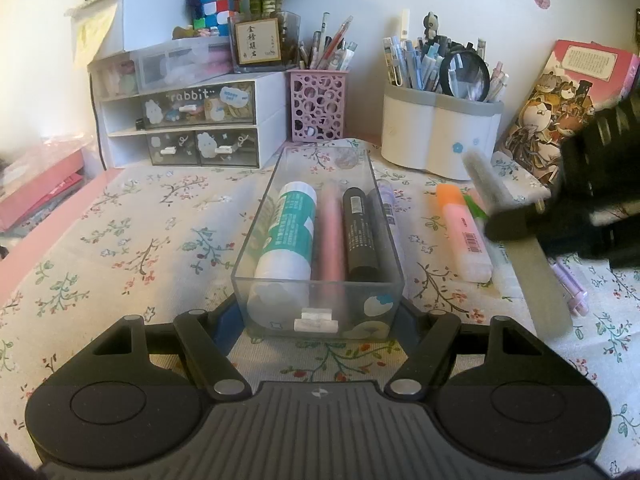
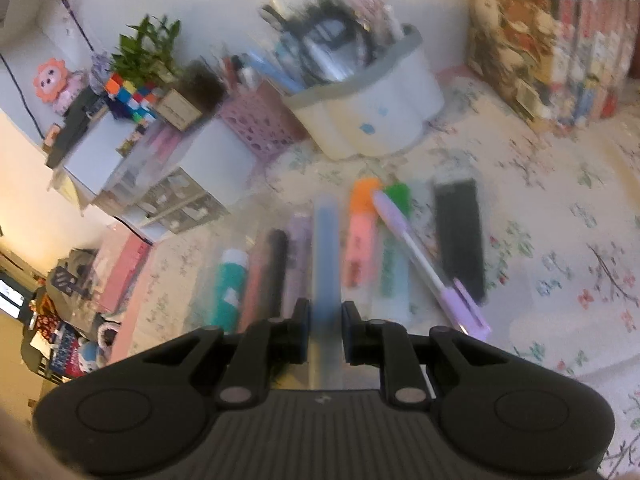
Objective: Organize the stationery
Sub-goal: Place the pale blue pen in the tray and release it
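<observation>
My left gripper is shut on the near end of a clear plastic tray that rests on the flowered cloth. In the tray lie a teal-and-white glue stick, a pink pen, a black marker and a purple pen. Right of the tray, my right gripper is shut on a long flat grey-blue strip, seen from the left wrist as a tilted grey strip. The right wrist view is blurred.
Loose on the cloth right of the tray lie an orange-capped pink highlighter, a green-capped highlighter, a purple pen and a black flat bar. Behind stand a white pen holder, a pink mesh cup, a drawer unit and books.
</observation>
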`<state>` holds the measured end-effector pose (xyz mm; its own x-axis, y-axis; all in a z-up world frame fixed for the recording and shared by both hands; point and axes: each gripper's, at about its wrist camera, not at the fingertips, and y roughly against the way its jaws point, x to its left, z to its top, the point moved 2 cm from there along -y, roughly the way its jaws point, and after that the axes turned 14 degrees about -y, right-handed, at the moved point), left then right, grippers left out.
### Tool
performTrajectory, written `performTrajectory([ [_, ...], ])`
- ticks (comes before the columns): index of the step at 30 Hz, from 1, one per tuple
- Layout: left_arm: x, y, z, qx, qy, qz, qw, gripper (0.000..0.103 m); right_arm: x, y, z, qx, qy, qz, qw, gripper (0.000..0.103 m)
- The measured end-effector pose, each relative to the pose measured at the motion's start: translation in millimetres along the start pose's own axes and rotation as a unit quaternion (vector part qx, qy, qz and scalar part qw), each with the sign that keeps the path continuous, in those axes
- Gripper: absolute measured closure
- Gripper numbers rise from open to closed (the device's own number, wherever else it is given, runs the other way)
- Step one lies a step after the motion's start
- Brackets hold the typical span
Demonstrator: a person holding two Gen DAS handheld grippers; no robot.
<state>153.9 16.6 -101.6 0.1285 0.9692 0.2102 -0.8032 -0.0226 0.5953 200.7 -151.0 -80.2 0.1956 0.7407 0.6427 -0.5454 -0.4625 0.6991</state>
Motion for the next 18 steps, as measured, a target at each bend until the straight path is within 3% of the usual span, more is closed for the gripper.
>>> performTrajectory([
  [6, 1, -1, 0, 0.000, 0.000, -0.002, 1.0000, 0.031, 31, -13, 7, 0.025, 0.004, 0.032, 0.999, 0.089],
  [18, 2, 0, 1, 0.001, -0.001, -0.004, 1.0000, 0.031, 57, -50, 12, 0.052, -0.005, 0.019, 0.998, 0.089],
])
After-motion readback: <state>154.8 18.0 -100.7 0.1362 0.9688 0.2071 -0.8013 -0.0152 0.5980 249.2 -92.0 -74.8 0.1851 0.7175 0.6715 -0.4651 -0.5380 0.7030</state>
